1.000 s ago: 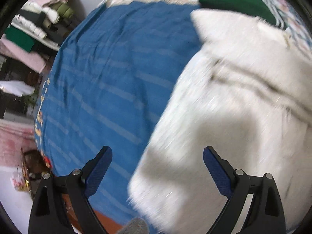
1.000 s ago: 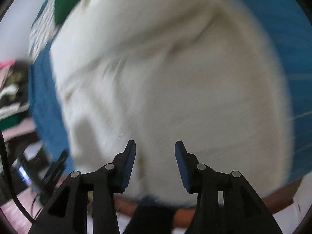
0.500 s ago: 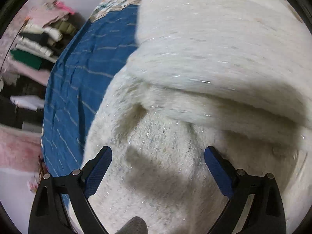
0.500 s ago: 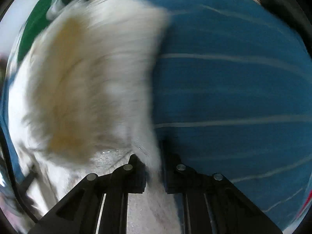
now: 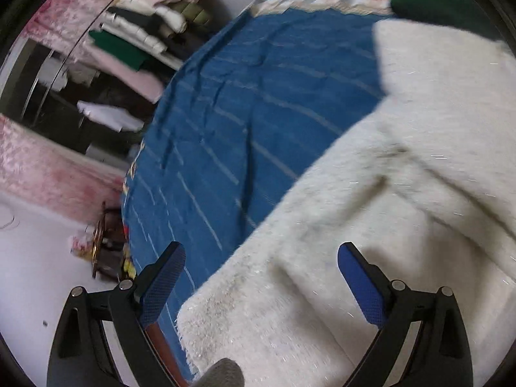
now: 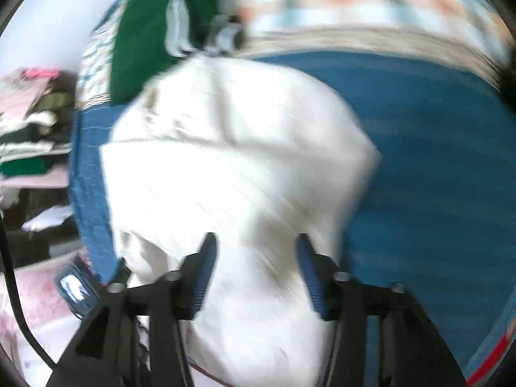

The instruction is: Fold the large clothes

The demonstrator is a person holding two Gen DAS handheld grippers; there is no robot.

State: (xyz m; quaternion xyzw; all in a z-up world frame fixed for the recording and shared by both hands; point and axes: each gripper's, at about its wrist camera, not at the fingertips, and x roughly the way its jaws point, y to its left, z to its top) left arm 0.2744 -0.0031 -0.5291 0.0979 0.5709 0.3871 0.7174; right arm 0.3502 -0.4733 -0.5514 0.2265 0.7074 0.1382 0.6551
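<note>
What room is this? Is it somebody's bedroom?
Probably a bedroom. A fluffy white garment lies on a bed with a blue striped cover, and shelves stacked with folded clothes stand beside it.

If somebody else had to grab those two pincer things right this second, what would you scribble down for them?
Left hand-held gripper: open, empty, over the near edge of the fluffy white garment.
Right hand-held gripper: jaws opening, nothing pinched, over the same garment.
The garment lies bunched on the blue striped bedspread, part of it doubled over; a green garment lies beyond it.
Done: some folding seems begun, though the picture is blurred.
Left: regrip the edges, square up the fold, flatten it.
</note>
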